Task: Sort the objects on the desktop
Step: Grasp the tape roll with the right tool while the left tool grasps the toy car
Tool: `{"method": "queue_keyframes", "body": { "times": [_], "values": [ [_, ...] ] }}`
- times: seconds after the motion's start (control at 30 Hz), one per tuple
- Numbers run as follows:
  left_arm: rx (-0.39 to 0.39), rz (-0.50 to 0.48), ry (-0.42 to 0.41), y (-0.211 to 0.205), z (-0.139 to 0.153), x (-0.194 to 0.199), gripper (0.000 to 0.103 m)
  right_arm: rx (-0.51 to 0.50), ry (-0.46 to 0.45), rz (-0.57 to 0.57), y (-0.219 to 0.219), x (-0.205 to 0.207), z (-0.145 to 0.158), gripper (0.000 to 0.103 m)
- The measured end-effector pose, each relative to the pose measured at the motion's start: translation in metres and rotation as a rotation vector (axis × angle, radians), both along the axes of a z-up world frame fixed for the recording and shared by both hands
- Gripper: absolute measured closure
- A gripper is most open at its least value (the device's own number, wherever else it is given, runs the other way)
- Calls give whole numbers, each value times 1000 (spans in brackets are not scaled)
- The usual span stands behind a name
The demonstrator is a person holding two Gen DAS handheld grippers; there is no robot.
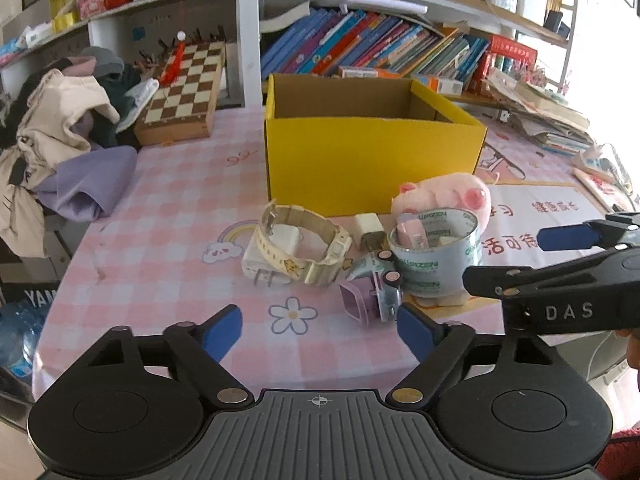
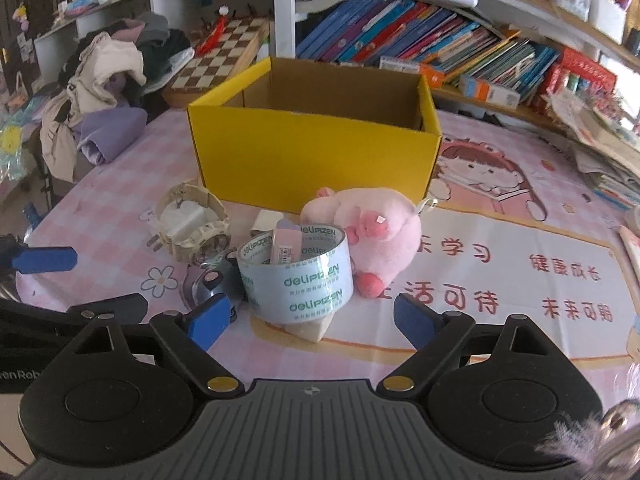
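Both grippers hang over the near edge of the pink checked table [image 1: 168, 200], jaws apart, nothing held. Left gripper [image 1: 320, 330] faces the watch; right gripper [image 2: 308, 320] is lined up on the tape roll.

The pile sits just in front of the yellow box [image 1: 372, 164], which looks empty from here.

- Tape roll [image 2: 298, 276]: stiff ring, light, slick film face. It stands on edge over some pale block I can't identify, so it's tilted. Best bet is a pinch across one wall, one finger inside the core, but an eraser-like stick [image 2: 286, 240] is jammed in there and may fall out.
- Plush pig [image 2: 372, 232]: soft, light, squashes; grab the body anywhere.
- Watch [image 1: 304, 244]: rigid case, springy strap; take the strap loop.
- White charger [image 1: 268, 260] under the watch: hard, smooth, prongs facing the camera. Probably comes free only after the watch goes.
- Small white cube plug [image 1: 370, 232]: easy block.

The left view shows the purple toy [image 1: 368, 296] beside the tape; in the right view the gripper's own finger mostly hides it. The right view shows the pig's whole body and the block under the tape.
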State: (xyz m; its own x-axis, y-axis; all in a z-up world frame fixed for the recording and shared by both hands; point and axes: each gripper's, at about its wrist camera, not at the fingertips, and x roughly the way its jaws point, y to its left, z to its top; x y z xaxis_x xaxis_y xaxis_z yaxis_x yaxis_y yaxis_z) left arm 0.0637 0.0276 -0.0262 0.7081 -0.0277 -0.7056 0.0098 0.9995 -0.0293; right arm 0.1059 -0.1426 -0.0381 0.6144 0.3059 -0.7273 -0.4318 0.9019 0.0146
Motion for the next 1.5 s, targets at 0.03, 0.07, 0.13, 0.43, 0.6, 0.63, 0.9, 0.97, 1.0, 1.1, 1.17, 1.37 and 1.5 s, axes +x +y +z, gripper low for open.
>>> {"method": "queue_keyframes", "body": {
  "times": [0.03, 0.07, 0.13, 0.43, 0.6, 0.63, 0.9, 0.97, 1.0, 1.1, 1.17, 1.37, 1.5],
  "values": [
    [-1, -5, 12, -1, -3, 3, 25, 3, 13, 4, 0, 5, -2, 14],
    [-5, -12, 23, -2, -6, 6, 27, 8, 27, 8, 1, 11, -3, 14],
    [-19, -26, 43, -4, -11, 11, 31, 13, 49, 18, 1, 19, -6, 14],
    [-13, -97, 89, -24, -30, 35, 31, 10, 135, 112, 13, 52, -20, 16],
    [-12, -111, 93, -27, -36, 48, 37, -5, 152, 159, 23, 65, -24, 16],
    [-18, -109, 94, -27, -36, 51, 39, -8, 151, 166, 24, 67, -25, 16],
    [-59, -87, 121, -22, -47, 70, 55, -5, 134, 194, 29, 74, -24, 18],
    [-72, -90, 128, -21, -49, 71, 58, 8, 131, 194, 27, 74, -23, 19],
    [-71, -94, 128, -21, -48, 70, 58, 14, 129, 195, 26, 74, -22, 19],
    [-78, -100, 117, -19, -43, 67, 59, 42, 105, 200, 23, 73, -15, 19],
    [-89, -104, 101, -15, -37, 63, 59, 58, 79, 205, 21, 71, -7, 19],
    [-102, -114, 47, -8, -18, 58, 59, 108, 36, 187, 19, 73, 10, 19],
    [-89, -125, -8, -7, -2, 58, 59, 145, 4, 172, 16, 77, 23, 19]
  ]
}}
